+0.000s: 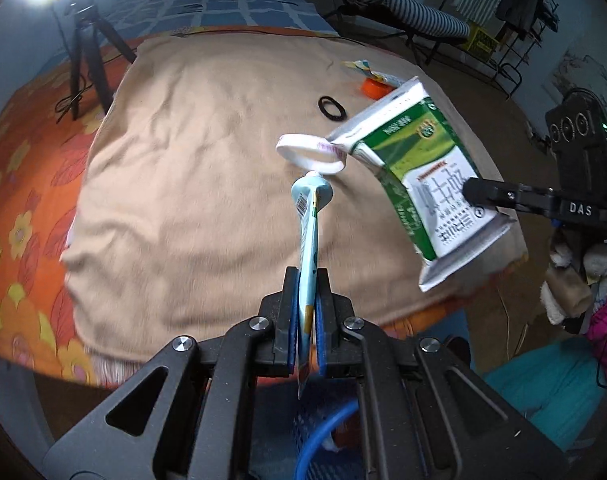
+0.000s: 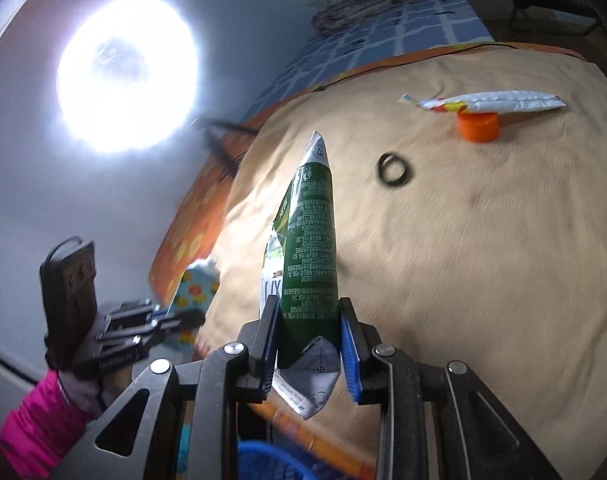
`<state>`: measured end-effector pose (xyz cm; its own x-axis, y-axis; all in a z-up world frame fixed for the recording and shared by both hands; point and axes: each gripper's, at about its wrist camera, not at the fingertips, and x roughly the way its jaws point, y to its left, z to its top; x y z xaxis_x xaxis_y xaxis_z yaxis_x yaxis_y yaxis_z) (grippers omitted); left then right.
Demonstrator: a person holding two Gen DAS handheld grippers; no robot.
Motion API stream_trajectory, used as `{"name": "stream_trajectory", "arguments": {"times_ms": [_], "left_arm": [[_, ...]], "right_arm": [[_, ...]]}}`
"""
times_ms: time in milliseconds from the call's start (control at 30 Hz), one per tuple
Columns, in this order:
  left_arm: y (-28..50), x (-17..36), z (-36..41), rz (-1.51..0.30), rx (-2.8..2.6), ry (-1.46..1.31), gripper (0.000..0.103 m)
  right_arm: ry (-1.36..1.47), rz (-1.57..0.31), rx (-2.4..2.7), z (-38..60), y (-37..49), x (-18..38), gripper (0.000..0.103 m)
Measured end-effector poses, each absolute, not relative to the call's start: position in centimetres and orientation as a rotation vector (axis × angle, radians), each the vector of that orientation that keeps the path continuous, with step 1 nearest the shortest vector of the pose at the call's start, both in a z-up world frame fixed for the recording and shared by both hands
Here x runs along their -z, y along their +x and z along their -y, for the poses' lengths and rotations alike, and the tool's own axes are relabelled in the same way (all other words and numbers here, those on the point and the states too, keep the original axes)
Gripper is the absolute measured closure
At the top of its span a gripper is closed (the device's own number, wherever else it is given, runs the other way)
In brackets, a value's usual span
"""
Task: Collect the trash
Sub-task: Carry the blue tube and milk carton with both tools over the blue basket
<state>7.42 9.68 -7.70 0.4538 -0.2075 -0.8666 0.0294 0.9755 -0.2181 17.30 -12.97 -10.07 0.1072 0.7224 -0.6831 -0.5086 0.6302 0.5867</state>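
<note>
At lower centre of the left wrist view, the left gripper (image 1: 307,300) is clamped on 1 light-blue pouch (image 1: 308,240); right of centre, the right gripper (image 1: 479,196) grips 1 green milk carton (image 1: 423,168) above the beige blanket (image 1: 183,180), near 1 white ring (image 1: 309,152). In the right wrist view, upper right, lie 1 black ring (image 2: 393,171), 1 orange cap (image 2: 478,127) and 1 wrapper (image 2: 491,102).

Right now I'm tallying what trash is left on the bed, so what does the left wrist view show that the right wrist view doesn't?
Only the left wrist view shows the white plastic ring lying on the beige blanket and the milk carton's printed face. Only the right wrist view shows the whole snack wrapper resting on the orange cap. Both show the black hair tie, the left claw shut on the blue pouch, and the right claw shut on the milk carton.
</note>
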Motion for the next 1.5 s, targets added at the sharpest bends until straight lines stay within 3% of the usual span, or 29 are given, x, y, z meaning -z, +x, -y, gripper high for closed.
{"name": "stream_trajectory", "arguments": {"times_ms": [500,1500], "left_arm": [[-0.5,7.6,-8.3,-1.101,0.169,-0.207,0.098],[-8.8,16.5,-1.1,-1.378,0.308,-0.141,0.098]], "right_arm": [[0.167,-1.152,-1.0,16.7,6.1,8.1,0.076],[-0.252,-1.471,-1.11,11.6,-4.6,20.3,0.075]]}}
